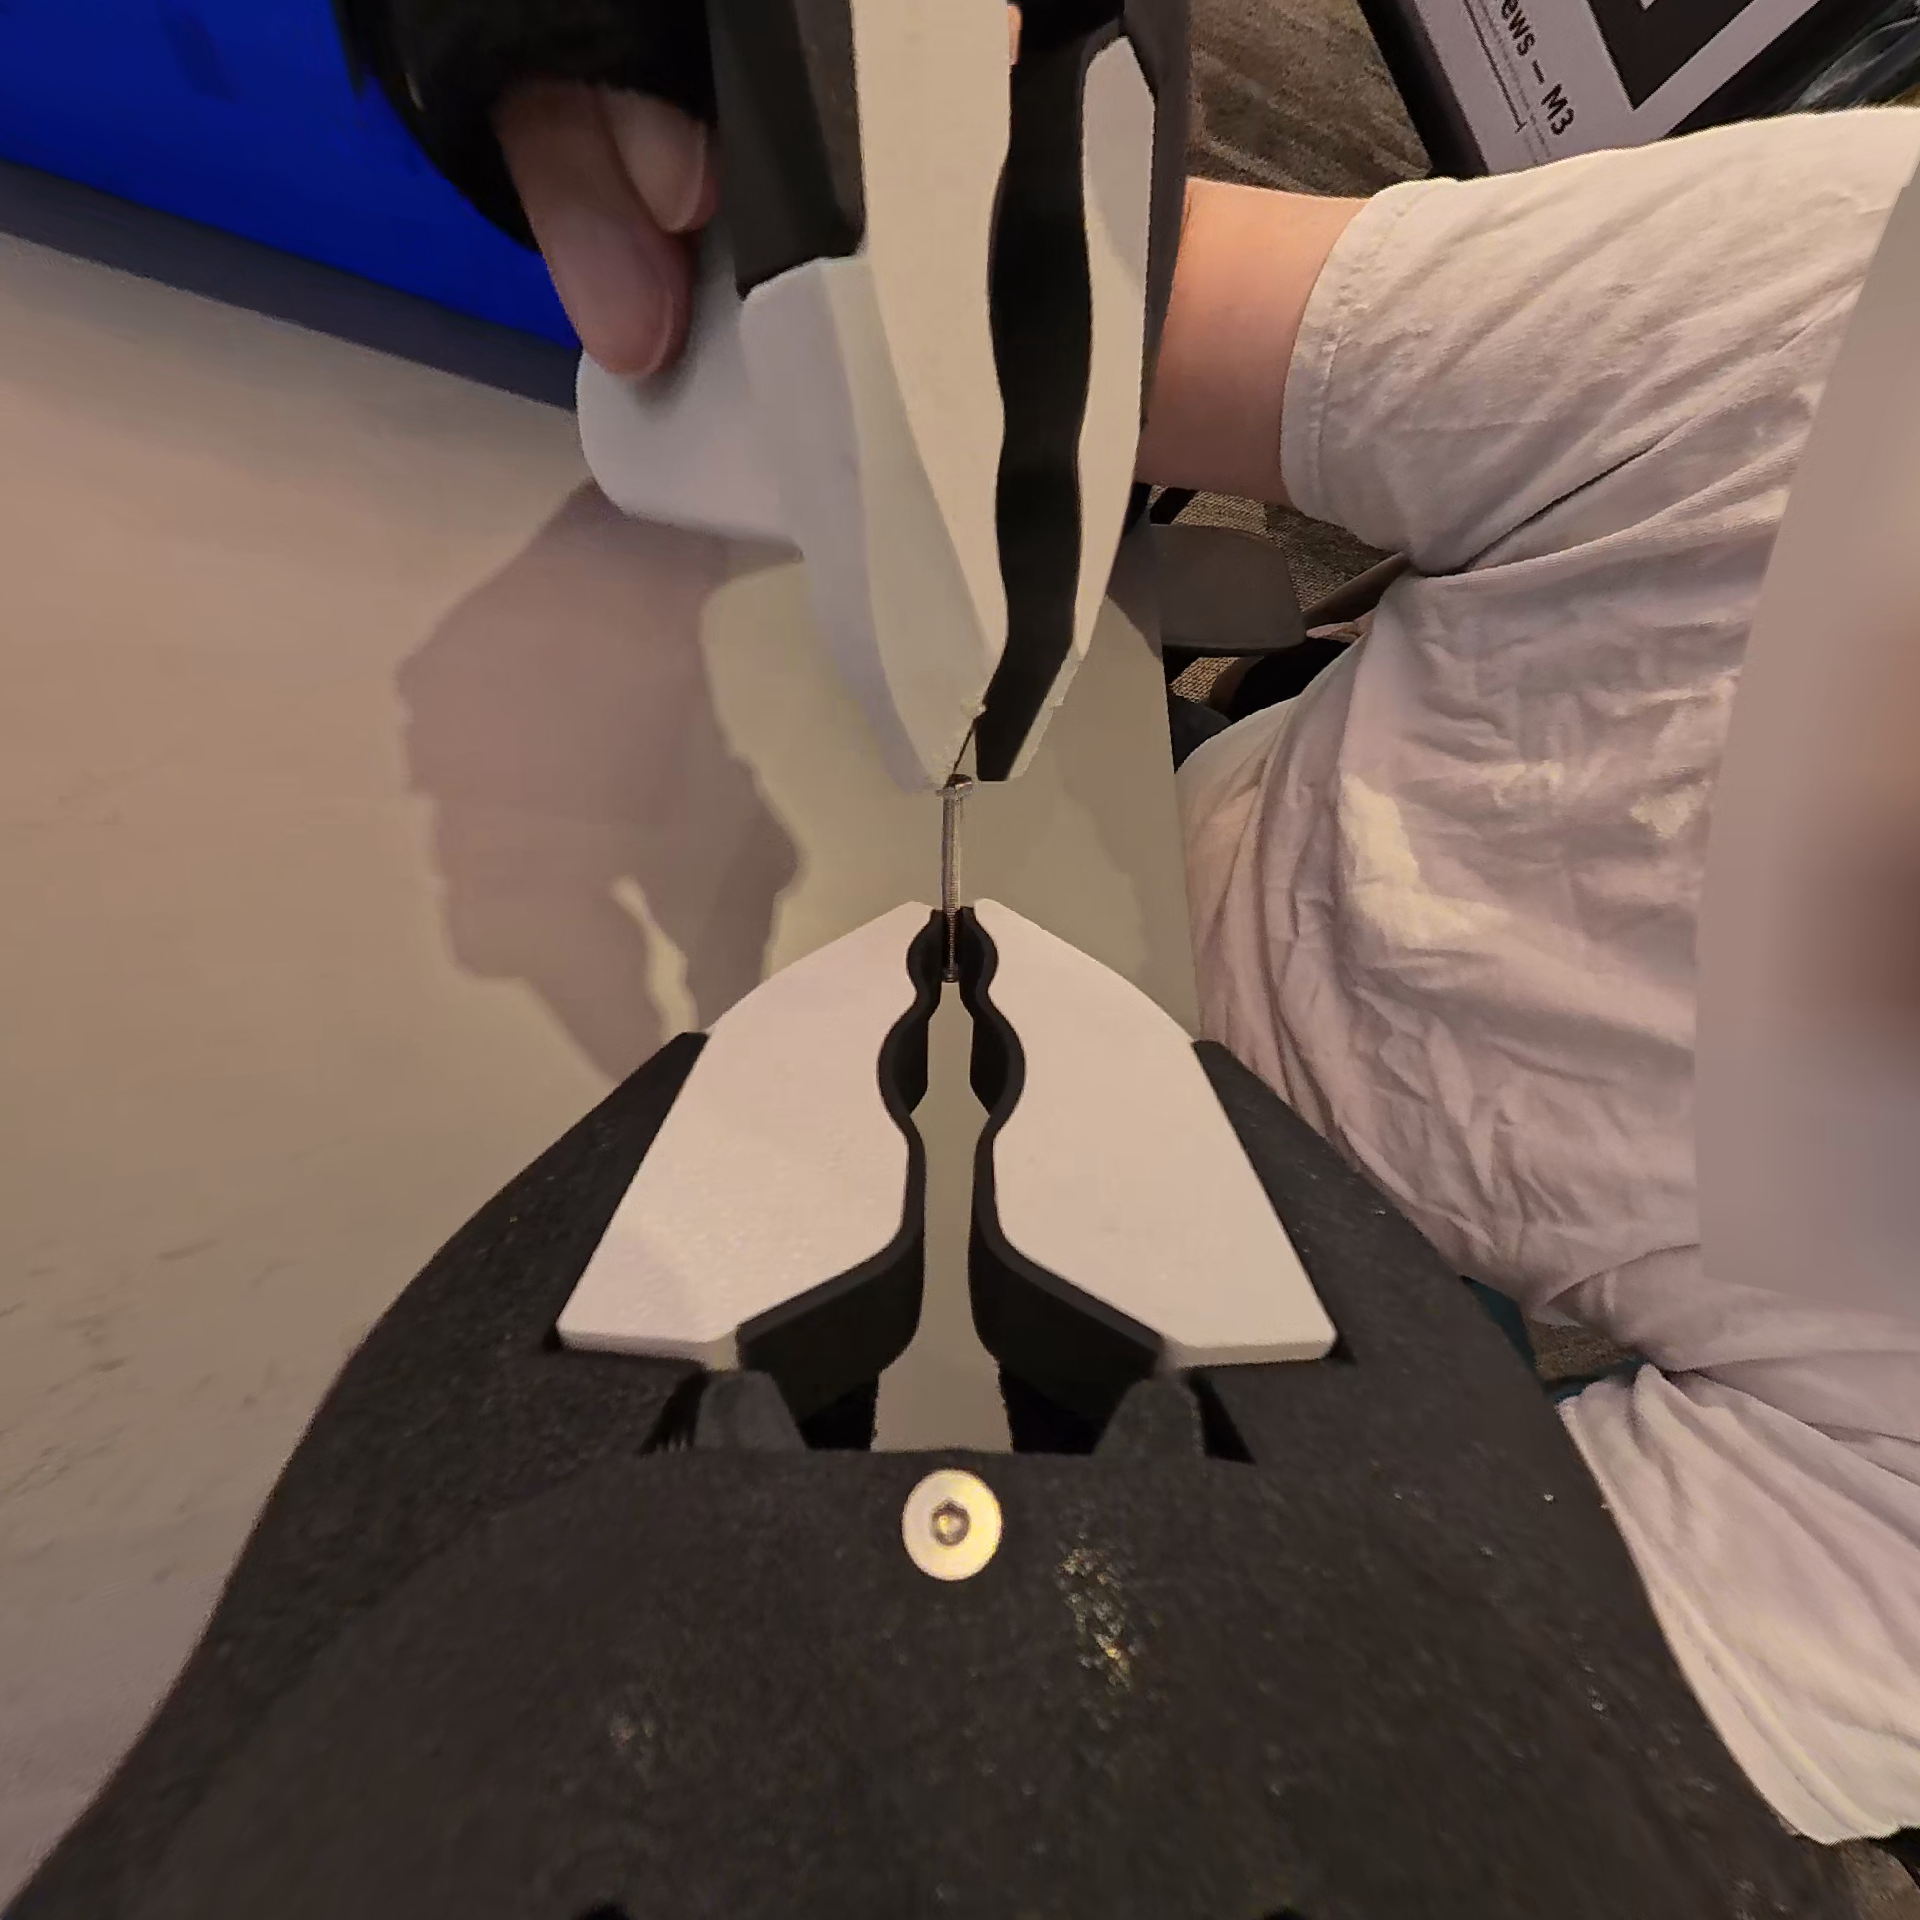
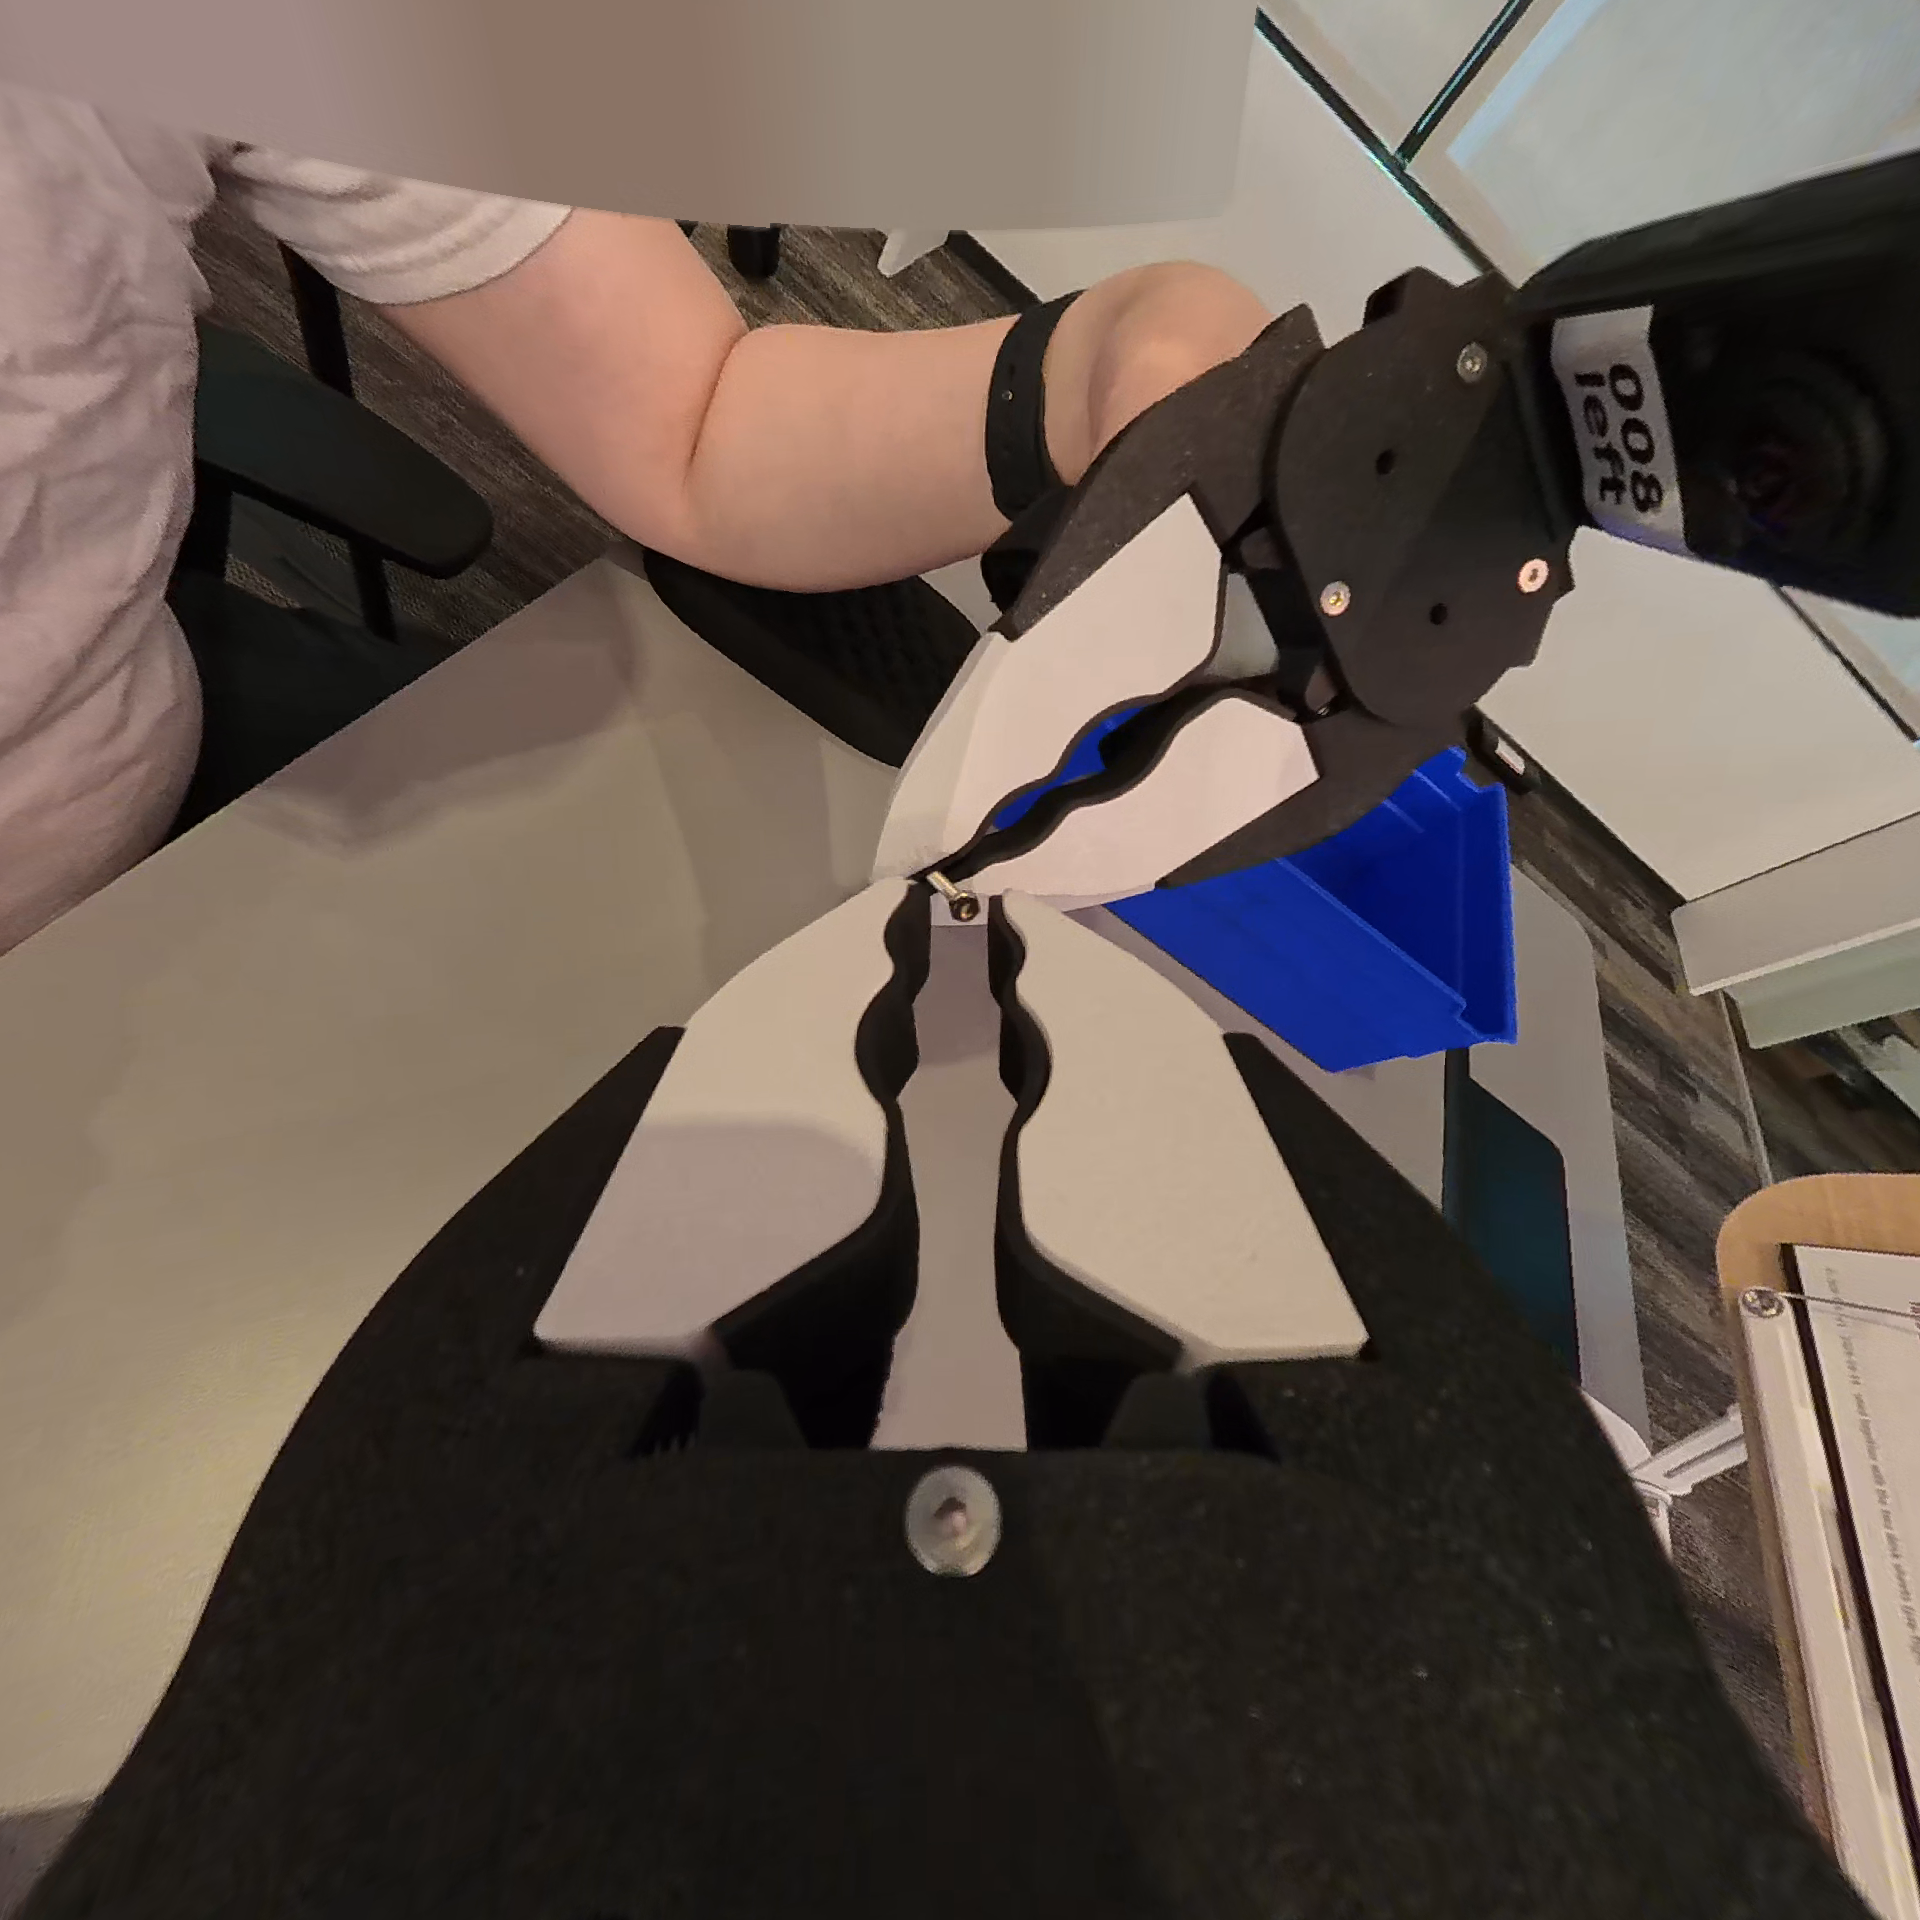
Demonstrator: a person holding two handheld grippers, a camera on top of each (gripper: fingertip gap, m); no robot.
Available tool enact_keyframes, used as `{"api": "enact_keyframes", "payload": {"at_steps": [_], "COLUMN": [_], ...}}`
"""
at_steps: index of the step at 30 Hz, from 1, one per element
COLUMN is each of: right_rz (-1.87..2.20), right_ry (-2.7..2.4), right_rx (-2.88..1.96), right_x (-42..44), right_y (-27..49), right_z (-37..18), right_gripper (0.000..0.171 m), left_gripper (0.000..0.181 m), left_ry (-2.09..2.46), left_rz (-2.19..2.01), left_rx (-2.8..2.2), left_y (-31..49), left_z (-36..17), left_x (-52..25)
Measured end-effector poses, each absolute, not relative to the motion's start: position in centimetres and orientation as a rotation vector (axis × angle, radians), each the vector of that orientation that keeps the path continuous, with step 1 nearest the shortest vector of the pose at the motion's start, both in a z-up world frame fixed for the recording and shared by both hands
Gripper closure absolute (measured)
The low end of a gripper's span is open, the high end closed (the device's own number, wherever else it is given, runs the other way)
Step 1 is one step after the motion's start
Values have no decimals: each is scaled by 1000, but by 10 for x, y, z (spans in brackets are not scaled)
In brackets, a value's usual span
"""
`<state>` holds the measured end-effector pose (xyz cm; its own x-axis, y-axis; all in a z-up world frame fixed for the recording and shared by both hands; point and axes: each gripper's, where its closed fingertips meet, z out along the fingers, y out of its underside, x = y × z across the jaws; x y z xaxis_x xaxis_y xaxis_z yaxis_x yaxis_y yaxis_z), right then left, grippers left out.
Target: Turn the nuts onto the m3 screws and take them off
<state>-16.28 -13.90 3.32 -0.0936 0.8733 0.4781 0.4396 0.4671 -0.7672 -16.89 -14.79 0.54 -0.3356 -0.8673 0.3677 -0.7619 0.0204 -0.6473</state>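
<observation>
Behind screw [image 2: 954, 895], blue bin [image 2: 1340, 935]; left tongs [image 1: 951, 914] clamped on it, right tongs [image 2: 954, 902] slightly apart round head

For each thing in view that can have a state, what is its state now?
Left gripper: shut on screw's threaded end.
Right gripper: slightly open around screw's head end.
Screw: held off the table between both grippers.
Nut: cannot tell.
Blue bin: open, contents not visible.
</observation>
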Motion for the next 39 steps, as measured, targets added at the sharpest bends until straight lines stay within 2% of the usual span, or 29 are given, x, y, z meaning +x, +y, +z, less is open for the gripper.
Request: {"api": "enact_keyframes", "payload": {"at_steps": [39], "right_rz": [547], "right_ry": [-1840], "right_rx": [-1175], "right_x": [-164], "right_y": [-150], "right_z": [16], "right_gripper": [166], "left_gripper": [179], "left_ry": [2256], "left_rz": [-1207], "left_rx": [-1757], "left_y": [-161], "left_z": [-7], "left_x": [-173]}}
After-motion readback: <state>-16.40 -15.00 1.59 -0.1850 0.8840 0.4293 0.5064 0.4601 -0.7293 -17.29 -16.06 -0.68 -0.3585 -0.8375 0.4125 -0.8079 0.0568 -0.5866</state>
